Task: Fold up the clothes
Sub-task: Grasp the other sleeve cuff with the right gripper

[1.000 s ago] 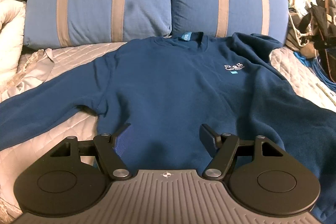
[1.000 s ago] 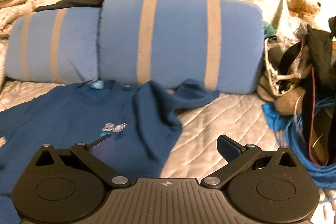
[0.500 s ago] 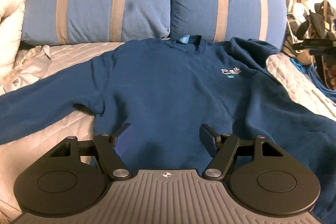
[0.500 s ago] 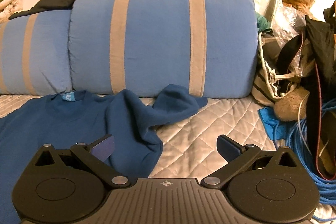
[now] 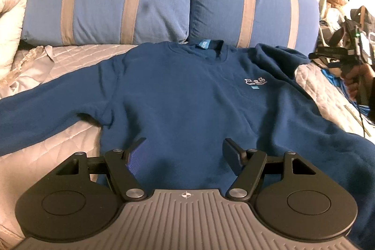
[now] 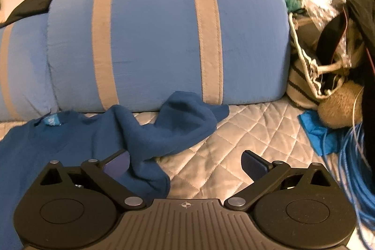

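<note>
Sweatshirt [image 5: 187, 97] lies flat on the bed [image 6: 234, 156], collar toward the pillows at frame top; its crumpled sleeve [image 6: 178, 125] sits just above-left of my right tool [image 6: 185, 162], jaws wide and empty, nearer than my half-open empty left tool [image 5: 185, 152].

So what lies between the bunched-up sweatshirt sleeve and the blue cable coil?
Bare quilted bedspread, shown in the right wrist view between sleeve and cable coil.

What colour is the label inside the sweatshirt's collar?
Light turquoise-blue, against the navy sweatshirt. The neck label shows best in the left wrist view.
</note>
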